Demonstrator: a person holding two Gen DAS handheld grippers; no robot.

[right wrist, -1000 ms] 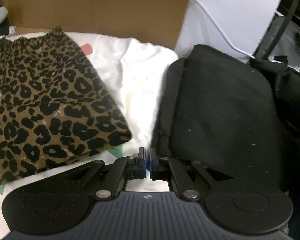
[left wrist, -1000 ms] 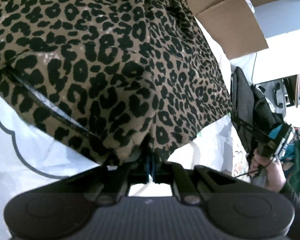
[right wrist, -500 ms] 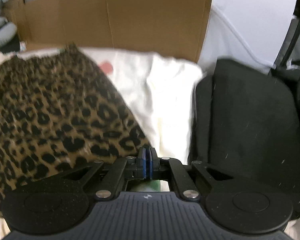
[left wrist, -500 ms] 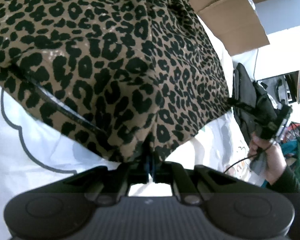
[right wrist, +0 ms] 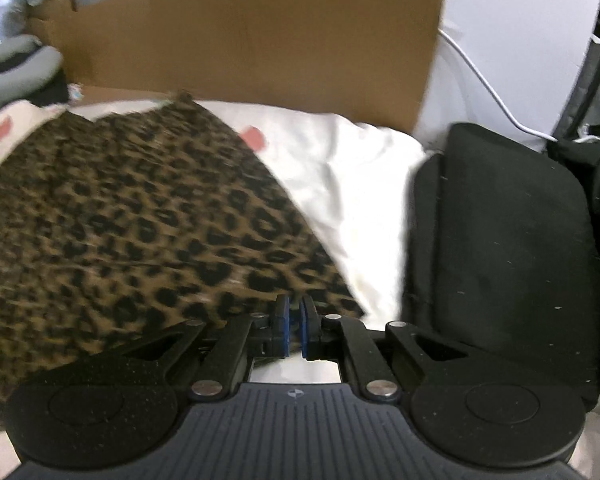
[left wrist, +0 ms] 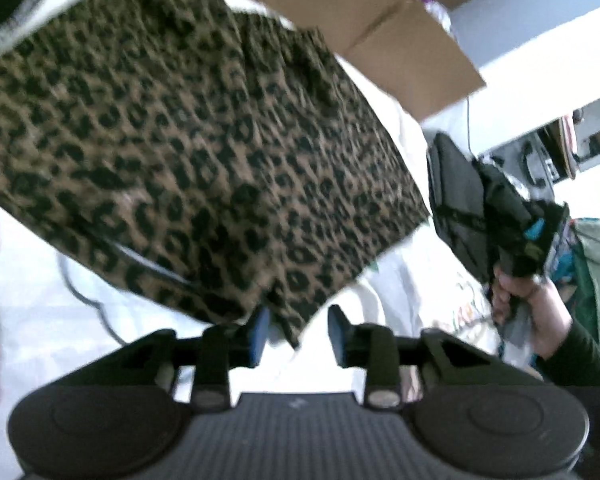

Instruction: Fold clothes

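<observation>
Left wrist view shows the left gripper [left wrist: 296, 334] with its fingers [left wrist: 258, 334] parted and opening; the near corner of the leopard-print garment [left wrist: 204, 152] hangs between them, and the pads do not press on it. The garment lies folded on a white sheet [left wrist: 40, 312], filling the picture from 9 o'clock to 1 o'clock. A cardboard box [left wrist: 400, 36] stands beyond it at 1 o'clock. At 3 o'clock a hand [left wrist: 536, 308] in a dark sleeve holds the right gripper [left wrist: 516, 232], next to a black bag [left wrist: 456, 188].

From the right wrist view, the right gripper [right wrist: 294, 330] has its fingers [right wrist: 282, 330] a narrow gap apart and opening, with nothing pinched; the garment's edge [right wrist: 140, 232] lies just beyond their tips, toward 10 o'clock. White sheet [right wrist: 352, 184] shows at 12 o'clock, and the black bag [right wrist: 512, 240] sits at 2 o'clock, touching the sheet. The cardboard box [right wrist: 260, 40] stands upright along the top, with a white cable [right wrist: 488, 88] at 1 o'clock.
</observation>
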